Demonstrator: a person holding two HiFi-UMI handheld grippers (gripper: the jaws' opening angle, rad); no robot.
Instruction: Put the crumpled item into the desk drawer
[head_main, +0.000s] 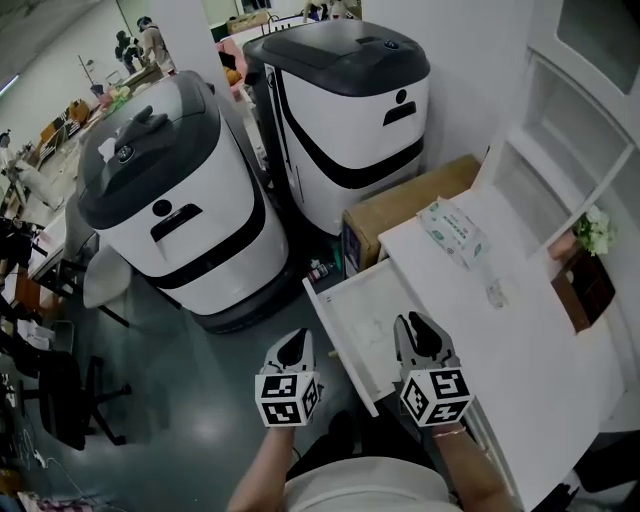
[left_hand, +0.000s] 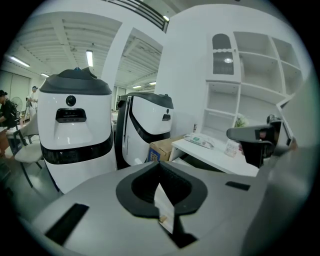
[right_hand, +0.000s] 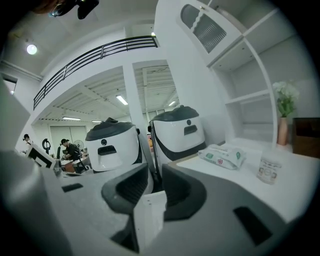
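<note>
The crumpled item (head_main: 497, 295), a small clear plastic thing, rests on the white desk (head_main: 540, 370) near the shelf unit; it also shows in the right gripper view (right_hand: 269, 170) and, small, in the left gripper view (left_hand: 231, 148). The desk drawer (head_main: 335, 330) stands pulled out and looks bare inside. My right gripper (head_main: 415, 322) hovers over the drawer's right side, open with nothing between its fingers (right_hand: 156, 172). My left gripper (head_main: 293, 340) hangs left of the drawer above the floor, its jaws together and empty (left_hand: 160, 164).
A packet of wipes (head_main: 452, 230) lies at the desk's far end. A cardboard box (head_main: 410, 205) sits beyond the drawer. Two large white-and-black machines (head_main: 170, 200) (head_main: 345, 100) stand on the floor to the left. White shelves (head_main: 570, 150) with flowers (head_main: 594, 232) rise at the right.
</note>
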